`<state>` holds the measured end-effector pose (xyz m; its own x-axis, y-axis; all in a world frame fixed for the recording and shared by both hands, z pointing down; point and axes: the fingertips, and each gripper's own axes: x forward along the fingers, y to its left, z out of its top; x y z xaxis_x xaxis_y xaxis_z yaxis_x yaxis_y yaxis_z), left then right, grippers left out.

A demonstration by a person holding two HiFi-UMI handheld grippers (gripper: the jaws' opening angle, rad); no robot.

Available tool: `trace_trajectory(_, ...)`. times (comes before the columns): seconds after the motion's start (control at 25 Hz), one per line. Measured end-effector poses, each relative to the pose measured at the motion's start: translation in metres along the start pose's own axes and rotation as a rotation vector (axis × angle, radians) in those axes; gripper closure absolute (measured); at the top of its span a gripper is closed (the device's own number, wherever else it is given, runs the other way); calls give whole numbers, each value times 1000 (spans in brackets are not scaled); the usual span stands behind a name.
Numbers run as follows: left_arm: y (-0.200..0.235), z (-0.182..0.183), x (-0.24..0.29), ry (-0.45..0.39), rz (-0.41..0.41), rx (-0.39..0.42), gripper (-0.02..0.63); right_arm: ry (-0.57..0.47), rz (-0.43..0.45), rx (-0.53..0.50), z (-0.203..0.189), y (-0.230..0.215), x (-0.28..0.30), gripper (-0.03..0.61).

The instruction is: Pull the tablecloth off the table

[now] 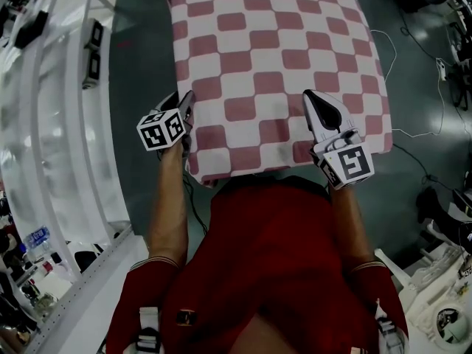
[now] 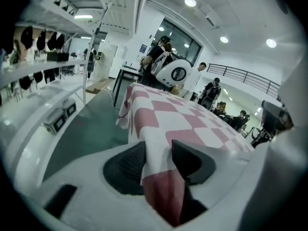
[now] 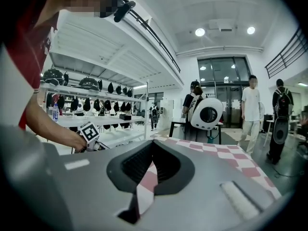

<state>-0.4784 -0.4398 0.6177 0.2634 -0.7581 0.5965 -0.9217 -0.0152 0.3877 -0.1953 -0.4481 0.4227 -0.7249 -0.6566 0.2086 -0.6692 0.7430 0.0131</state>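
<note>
A pink-and-white checked tablecloth (image 1: 280,57) covers the table and hangs over its near edge. My left gripper (image 1: 184,100) is at the cloth's near left corner. In the left gripper view the hanging corner of the tablecloth (image 2: 163,177) lies in the gap of the left gripper (image 2: 158,150), whose jaws stand apart. My right gripper (image 1: 316,98) lies on the cloth near the front right. In the right gripper view the right gripper (image 3: 153,153) is shut on a thin fold of the tablecloth (image 3: 146,189).
White shelving (image 1: 51,124) runs along the left, with a strip of green floor (image 1: 144,65) between it and the table. Cables (image 1: 424,127) and gear lie on the floor at the right. Several people (image 3: 250,114) stand beyond the table's far end.
</note>
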Motion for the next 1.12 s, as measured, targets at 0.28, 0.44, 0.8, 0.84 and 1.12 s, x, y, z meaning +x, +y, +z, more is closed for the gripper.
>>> trace_trajectory(0.28,4,3,-6,25,151,106,501,-1,-14,8,-11,-2,-9,563)
trace_trajectory(0.44,11,7,-11,26,197,117,588,7,-35,22,-14,-9,-18,563)
trace_trajectory(0.8,-3,16,-15,-4,172,103,604,-14,-72,63,-16,-25,-36,563)
trace_trajectory(0.84,-8,19,-17,-14,166,103,604,-12,-80,65,-17,-30,-40,563)
trace_trajectory(1.12,-36,33,-27,-71,165,90,604,-3,-122,72,-26,-79,-63,563)
